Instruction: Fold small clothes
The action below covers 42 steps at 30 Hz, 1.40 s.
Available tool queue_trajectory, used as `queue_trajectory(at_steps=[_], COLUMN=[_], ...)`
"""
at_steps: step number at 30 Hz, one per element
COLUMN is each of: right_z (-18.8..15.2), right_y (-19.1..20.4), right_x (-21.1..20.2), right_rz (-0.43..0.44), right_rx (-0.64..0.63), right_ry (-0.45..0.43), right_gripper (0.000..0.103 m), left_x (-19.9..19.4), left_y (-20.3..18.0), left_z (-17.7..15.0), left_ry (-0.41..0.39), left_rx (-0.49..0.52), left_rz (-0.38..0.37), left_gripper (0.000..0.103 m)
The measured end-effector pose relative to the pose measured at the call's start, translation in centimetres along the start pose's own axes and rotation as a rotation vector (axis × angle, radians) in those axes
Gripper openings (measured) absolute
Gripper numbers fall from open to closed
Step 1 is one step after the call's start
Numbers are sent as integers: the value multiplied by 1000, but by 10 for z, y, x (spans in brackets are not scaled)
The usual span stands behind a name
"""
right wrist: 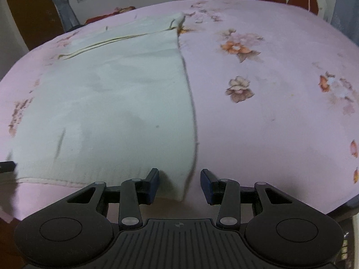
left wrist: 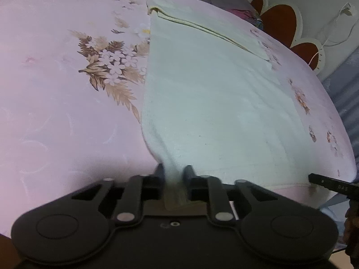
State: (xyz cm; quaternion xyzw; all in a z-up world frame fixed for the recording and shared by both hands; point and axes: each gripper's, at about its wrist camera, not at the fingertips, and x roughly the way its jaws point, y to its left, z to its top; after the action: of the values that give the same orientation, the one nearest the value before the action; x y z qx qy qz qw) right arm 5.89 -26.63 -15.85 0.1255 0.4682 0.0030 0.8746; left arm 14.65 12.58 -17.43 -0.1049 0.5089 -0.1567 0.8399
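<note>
The pale cloth [left wrist: 213, 103], soft, light and limp, is pinched at its lower-left corner by the left gripper [left wrist: 174, 173]; the right gripper [right wrist: 179, 179] stands unclosed around the lower-right corner.

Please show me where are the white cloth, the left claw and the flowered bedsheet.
white cloth [left wrist: 213, 103], left wrist view, on its flat middle.
left claw [left wrist: 174, 174], left wrist view, midway between the fingertips.
flowered bedsheet [right wrist: 269, 123], right wrist view, on bare pink fabric.

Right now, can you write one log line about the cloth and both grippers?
cloth: flat on pink sheet | left hand-held gripper: shut on near corner | right hand-held gripper: open around other near corner
</note>
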Motion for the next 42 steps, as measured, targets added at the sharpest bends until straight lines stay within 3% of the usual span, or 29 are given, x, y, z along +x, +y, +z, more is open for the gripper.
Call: queue_trajectory(at_steps=[1, 2, 3, 8, 12, 21, 31, 42], right_z=[0, 0, 1, 7, 24, 107, 222, 323], right_y=[3, 4, 6, 6, 5, 19, 18, 0], right_x=[0, 1, 3, 2, -14, -24, 45, 139], right_rz=[14, 32, 48, 69, 118, 149, 145, 165], right_rx=[0, -3, 2, 10, 43, 22, 50, 119], right_ry=[4, 12, 23, 16, -57, -243, -327, -290], right_gripper=[38, 15, 8, 7, 7, 7, 6, 5], left_x=[1, 1, 1, -8, -20, -21, 40, 105], left_y=[1, 2, 3, -3, -9, -27, -26, -13], left_z=[1, 3, 4, 11, 30, 117, 219, 308], left_ry=[3, 3, 0, -58, -128, -300, -363, -349], left_rx=[-4, -9, -15, 9, 6, 28, -25, -107], left_rz=[-9, -16, -25, -52, -81, -99, -55, 0], left_gripper=[10, 8, 8, 6, 6, 6, 6, 6])
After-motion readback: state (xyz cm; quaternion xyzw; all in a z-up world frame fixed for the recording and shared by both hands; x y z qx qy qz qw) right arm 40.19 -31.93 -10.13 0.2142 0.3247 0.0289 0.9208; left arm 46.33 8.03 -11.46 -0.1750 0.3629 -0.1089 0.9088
